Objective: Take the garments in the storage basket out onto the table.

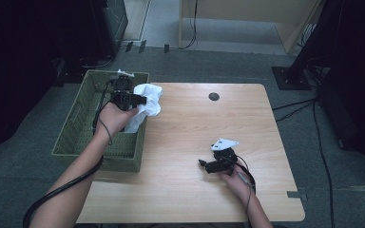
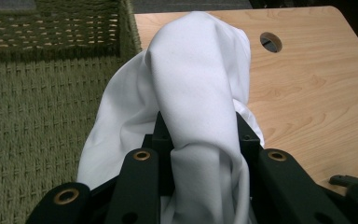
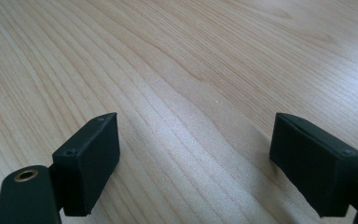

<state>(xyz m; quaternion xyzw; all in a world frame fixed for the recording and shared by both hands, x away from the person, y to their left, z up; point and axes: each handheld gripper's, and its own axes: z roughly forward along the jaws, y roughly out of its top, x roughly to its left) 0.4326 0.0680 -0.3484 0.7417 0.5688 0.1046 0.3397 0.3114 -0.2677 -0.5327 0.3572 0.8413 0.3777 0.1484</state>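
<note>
White crumpled cloth (image 2: 196, 93) was pinched between the jaws of the left tool (image 1: 126, 98), bunched up over the near edge of the green woven rectangular basket (image 1: 83, 118), where that basket met the light wooden bench (image 1: 195, 142). Part of the cloth hung down on the basket side. The right tool (image 3: 193, 154) rested low over the bare bench, well apart from the cloth, with its jaws spread wide and nothing between them.

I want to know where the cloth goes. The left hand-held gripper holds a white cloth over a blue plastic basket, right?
Nearly. The left hand-held gripper does hold the white cloth, but the basket is green and woven, not blue plastic. The left gripper view shows its weave close up, and the cloth hangs at the basket's rim by the table.
</note>
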